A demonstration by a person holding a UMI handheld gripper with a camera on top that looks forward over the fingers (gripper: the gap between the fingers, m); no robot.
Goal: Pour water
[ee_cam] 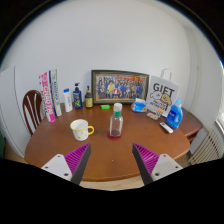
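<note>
Your fingers are spread wide and holding nothing, the gripper (110, 165) hanging over the near edge of the round wooden table (60, 150), with one purple pad (74, 159) on the left finger and its twin on the right. Nothing is between them yet. Straight ahead, well beyond the fingertips and close to the middle of the table, stands the water bottle (116, 121), upright, white cap on, a pink band at its base. Just to its left, apart from it, is the cream mug (81, 129), handle turned toward the bottle.

By my read, you're at the very start: the approach, with the bottle untouched. Your next move should be to travel forward and centre the bottle's body between the pads before closing, then carry it over the mug. Watch that cap; it looks to be on, so it may block the pour.

Count with me: one bottle to pour from, one mug. Along the back there are three small bottles (77, 97), one framed group photo (120, 85), a card reading GIFT (162, 94), a blue object (174, 116) to the right, and one wooden chair (33, 108) at the left.
</note>
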